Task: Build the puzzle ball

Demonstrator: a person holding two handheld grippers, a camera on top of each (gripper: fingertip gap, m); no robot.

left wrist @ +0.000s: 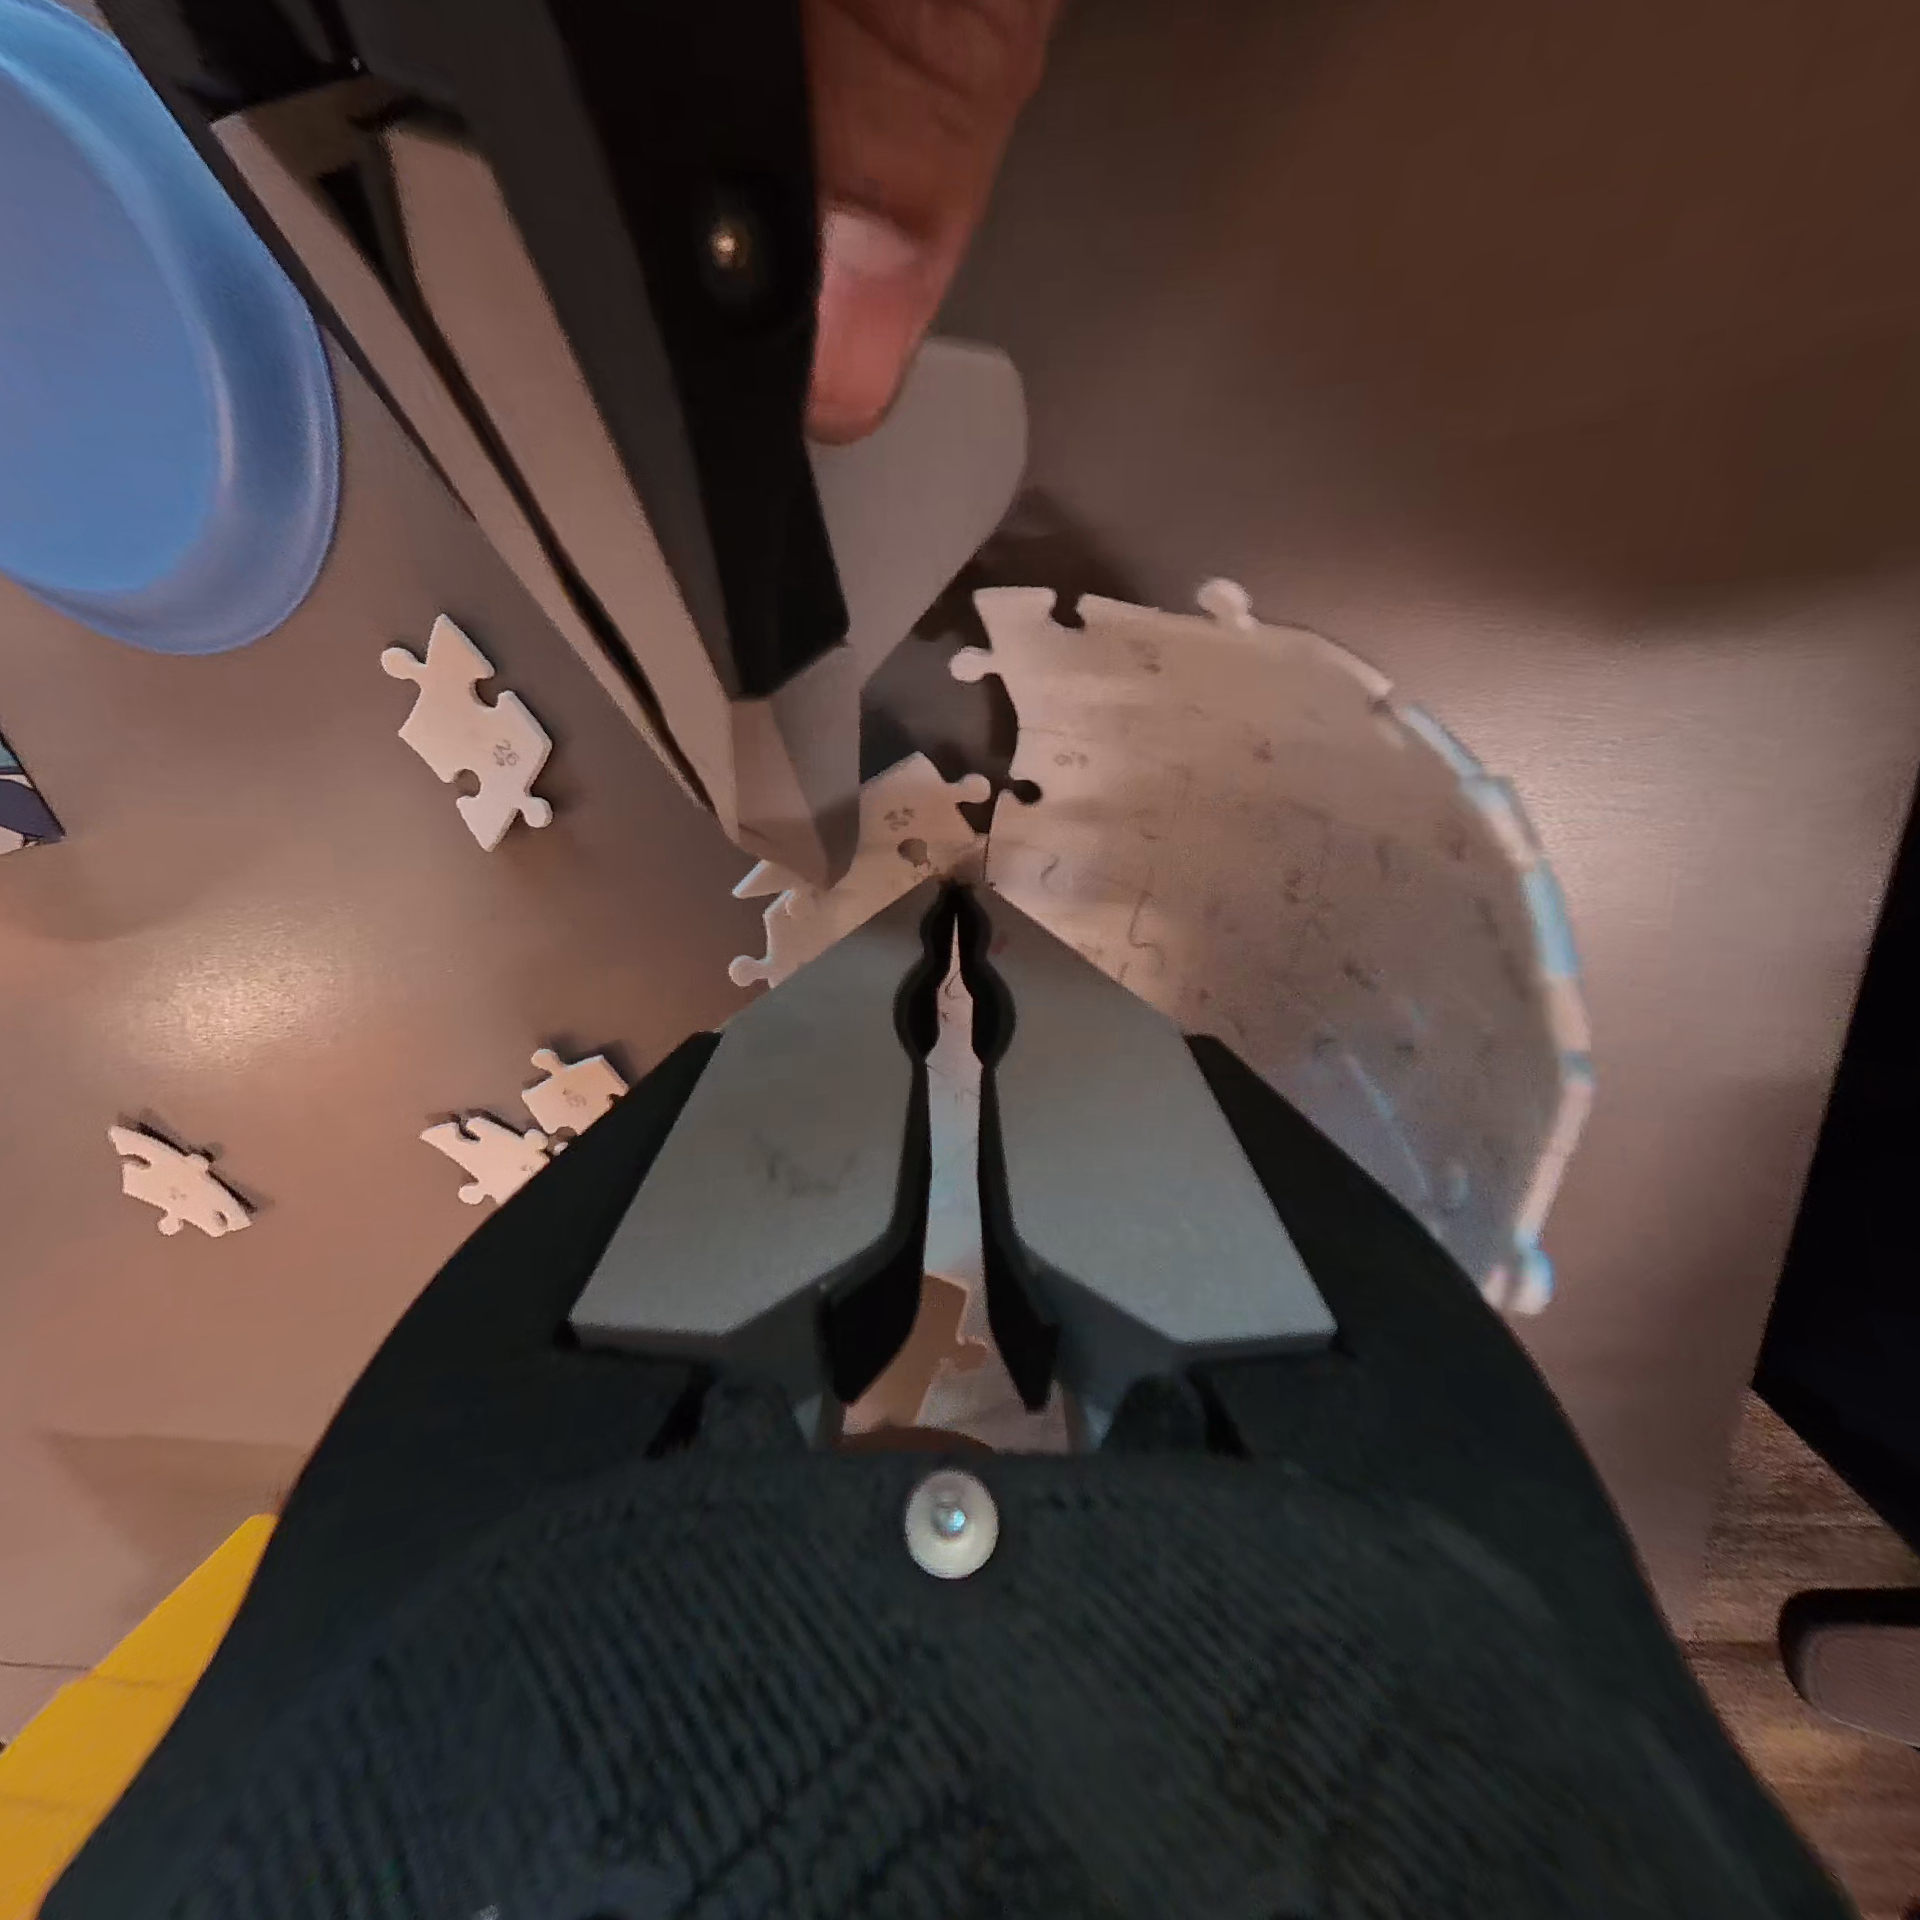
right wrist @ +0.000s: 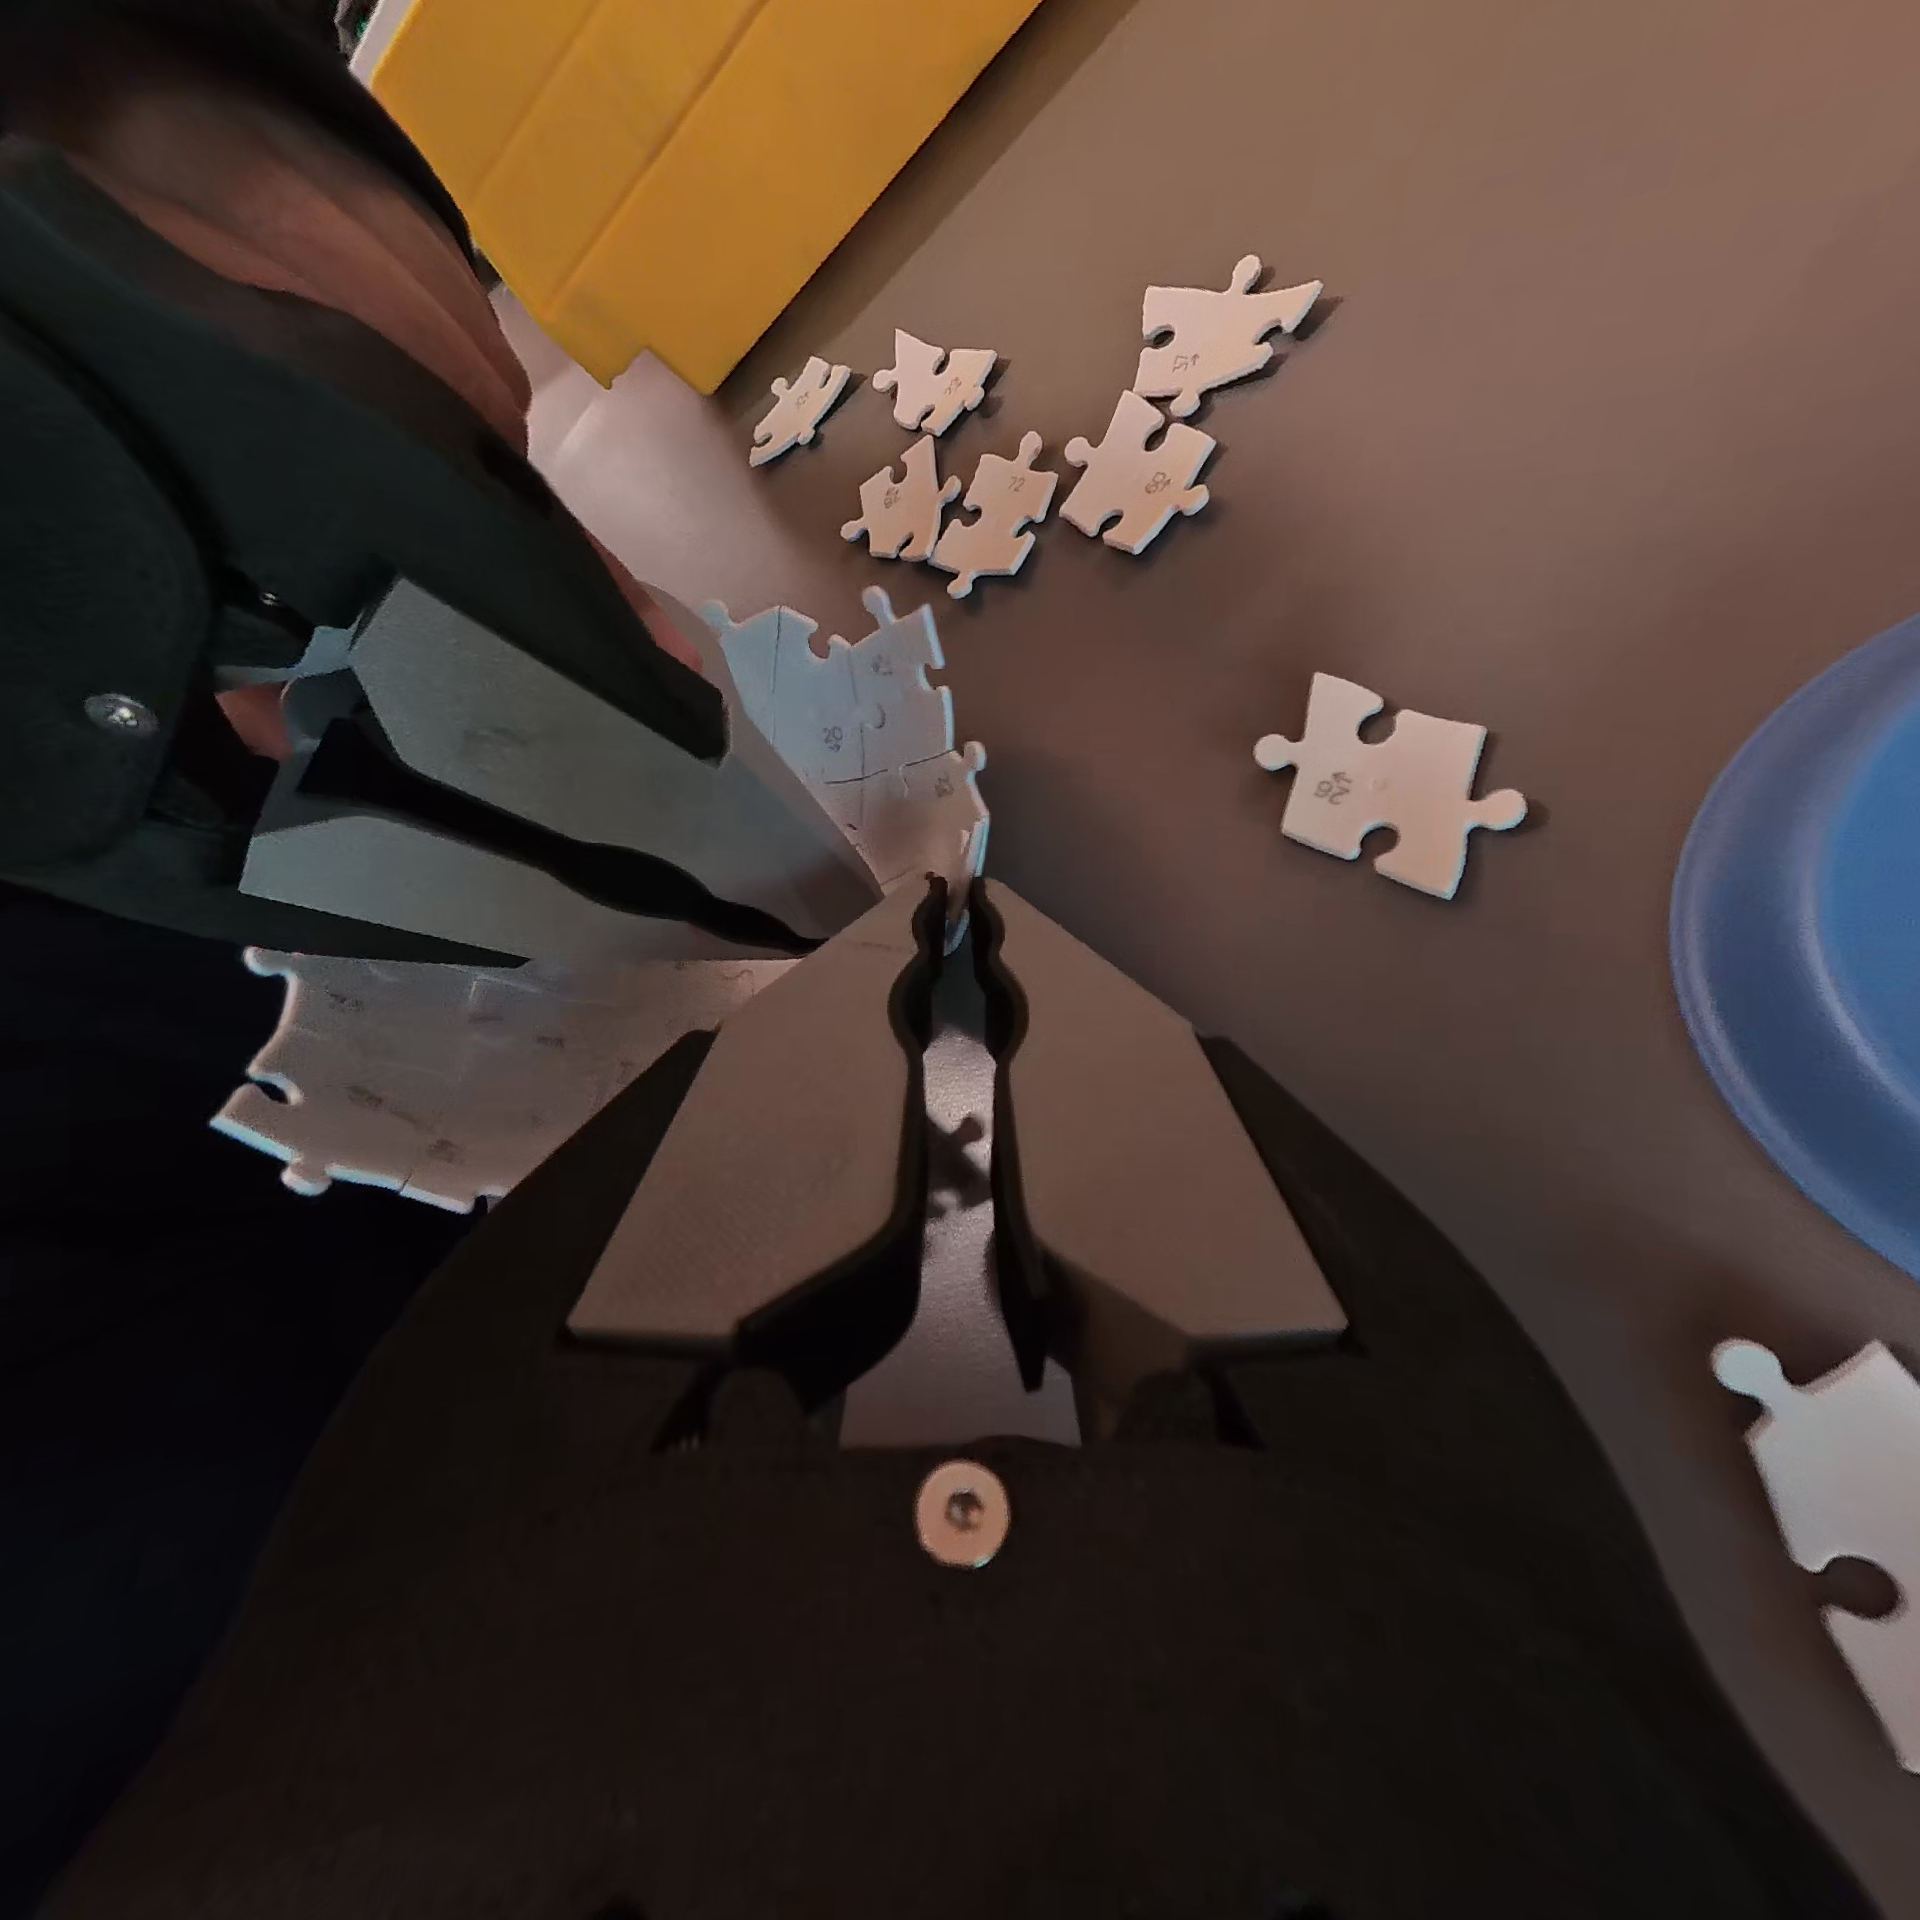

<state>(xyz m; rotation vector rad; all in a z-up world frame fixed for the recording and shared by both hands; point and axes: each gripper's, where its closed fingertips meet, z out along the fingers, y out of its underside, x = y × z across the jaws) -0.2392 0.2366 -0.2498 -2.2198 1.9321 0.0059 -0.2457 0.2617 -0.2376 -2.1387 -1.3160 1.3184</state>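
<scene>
**A:** Left wrist view has the half-built puzzle ball (left wrist: 1247, 894) as a curved white shell, inside facing up, on the grey desk (left wrist: 260, 987). The left gripper (left wrist: 954, 896) has its jaws clenched on the shell's edge. The right gripper (left wrist: 805, 847) comes in from the top with a single piece (left wrist: 920, 821) pinched at the rim, right beside the gap it looks meant for.

**B:** Agreed. In the right wrist view the right gripper (right wrist: 954, 894) is clamped at that same rim. My guess: thin stiff plastic, light, a bit slippery, and the shell could flex or pop apart if squeezed mid-panel. Hold near the seams, by the edges.

**A:** Any writing?

**B:** Small printed numbers on the piece backs, no brand visible. Loose pieces (right wrist: 997, 457) lie scattered nearby, between a yellow box (right wrist: 675, 156) and a blue dish (right wrist: 1818, 935).
</scene>
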